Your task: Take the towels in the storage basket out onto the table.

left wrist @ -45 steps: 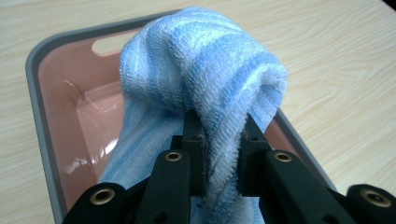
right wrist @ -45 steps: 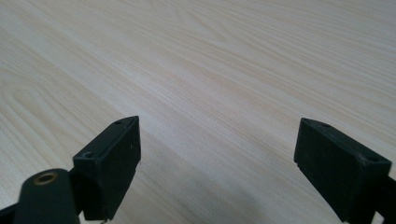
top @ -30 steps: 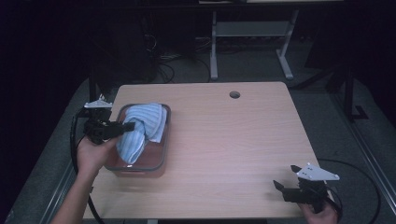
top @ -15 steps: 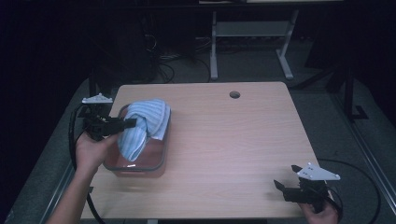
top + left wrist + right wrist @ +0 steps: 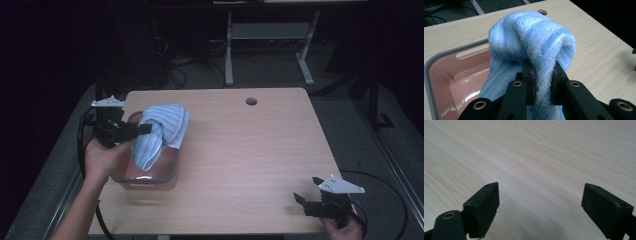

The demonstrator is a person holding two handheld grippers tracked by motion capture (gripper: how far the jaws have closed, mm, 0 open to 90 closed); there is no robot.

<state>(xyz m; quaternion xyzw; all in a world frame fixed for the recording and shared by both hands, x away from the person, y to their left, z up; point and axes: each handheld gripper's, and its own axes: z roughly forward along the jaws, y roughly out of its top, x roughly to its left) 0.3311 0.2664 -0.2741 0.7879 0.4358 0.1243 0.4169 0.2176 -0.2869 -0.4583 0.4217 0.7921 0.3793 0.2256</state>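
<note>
A blue-and-white striped towel (image 5: 160,131) hangs bunched above a pink bin with a grey rim (image 5: 170,176) at the table's left side. My left gripper (image 5: 146,129) is shut on a fold of the towel (image 5: 534,50), its pads pinching the cloth in the left gripper view (image 5: 543,83). The towel's lower end drapes down into the pink bin (image 5: 446,75). My right gripper (image 5: 300,201) rests at the table's near right corner, open, with bare wood between its jaws (image 5: 540,202).
The wooden table (image 5: 250,150) has a round cable hole (image 5: 251,101) near its far edge. A metal stand (image 5: 270,35) and cables lie on the dark floor beyond. Each gripper trails a black cable off the table's sides.
My left gripper has risen with the towel, drawing more of the cloth up out of the pink bin. The right gripper has stayed put.
</note>
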